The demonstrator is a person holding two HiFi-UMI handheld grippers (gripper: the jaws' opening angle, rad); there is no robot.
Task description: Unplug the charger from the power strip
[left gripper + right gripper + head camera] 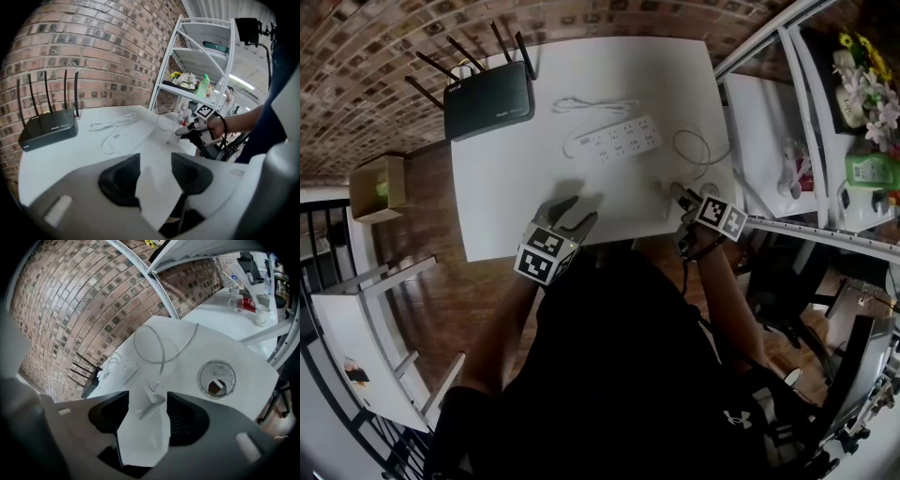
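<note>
Firstly, far left: cardboard box (pixel 380 186) on the wooden floor beside the white table (pixel 506 187).

Router (pixel 487 101): black, several aerials, at the table's far left corner.

Left gripper (pixel 577 214): over the table's near edge, left of centre. Its jaws stand well apart with only bare tabletop between them. It holds and touches nothing. It tilts forward and down, and the forearm rises to it from the lower left of the head view.

White cable (pixel 595 105): loosely bundled, just beyond the power strip.

Power strip (pixel 619 139): white, flat on the table's middle, angled. No plug can be seen in its sockets.

Charger (pixel 153 395): small white block, out of the strip and well apart from it, lying on the tabletop near the right corner. Its thin lead loops away behind it.

Right gripper (pixel 146 420): jaws released and spread wide. The charger lies between the tips with a gap on either side, unpressed. The gripper slopes steeply down at the table's near right corner, a hand (pixel 220 124) behind it, with the arm reaching in from the right.

Cable hole (pixel 216 377): round, in the tabletop right of the charger.

Shelf unit (pixel 825 141): white, far right, bearing flowers and bottles.
</note>
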